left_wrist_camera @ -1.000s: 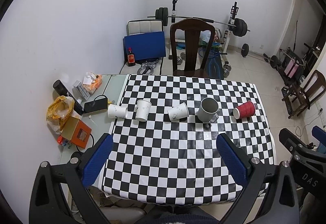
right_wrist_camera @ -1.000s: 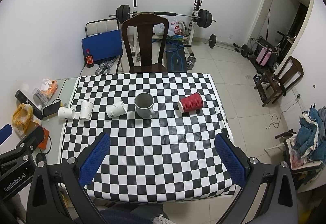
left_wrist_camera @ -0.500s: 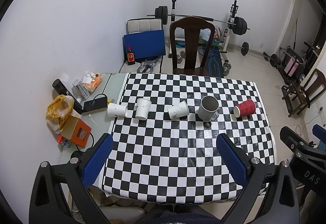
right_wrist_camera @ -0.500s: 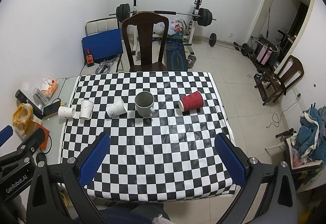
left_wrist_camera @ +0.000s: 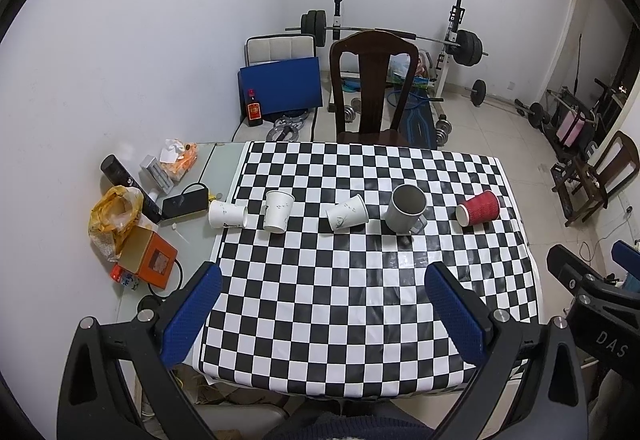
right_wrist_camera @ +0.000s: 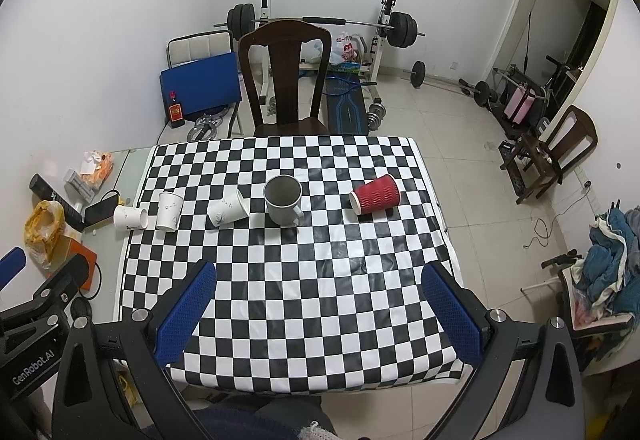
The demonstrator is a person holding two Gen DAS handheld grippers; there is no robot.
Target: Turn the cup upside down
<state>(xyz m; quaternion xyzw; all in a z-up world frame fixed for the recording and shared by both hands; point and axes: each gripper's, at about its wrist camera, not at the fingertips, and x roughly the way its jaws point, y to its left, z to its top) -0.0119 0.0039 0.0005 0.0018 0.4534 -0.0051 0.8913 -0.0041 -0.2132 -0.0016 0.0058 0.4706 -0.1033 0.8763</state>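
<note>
Several cups stand in a row across the checkered table [left_wrist_camera: 360,300]. A red ribbed paper cup [left_wrist_camera: 478,207] [right_wrist_camera: 375,194] lies on its side at the right. A grey mug [left_wrist_camera: 406,208] [right_wrist_camera: 283,199] stands upright, mouth up. One white paper cup [left_wrist_camera: 347,217] [right_wrist_camera: 228,208] lies tilted on its side, another [left_wrist_camera: 277,210] [right_wrist_camera: 170,211] stands upright, and a third [left_wrist_camera: 227,214] [right_wrist_camera: 130,217] lies on its side at the left edge. My left gripper [left_wrist_camera: 324,310] and right gripper [right_wrist_camera: 320,310] are both open and empty, high above the table's near side.
A dark wooden chair [left_wrist_camera: 374,87] stands at the table's far side. Clutter sits on the glass strip at the left: an orange box [left_wrist_camera: 150,260], a yellow bag [left_wrist_camera: 114,217], a black power bank [left_wrist_camera: 184,201]. Weights and a barbell rack [left_wrist_camera: 452,39] stand behind.
Both grippers have shifted slightly; the table and cups sit a little lower and nearer in the views. No cup has moved.
</note>
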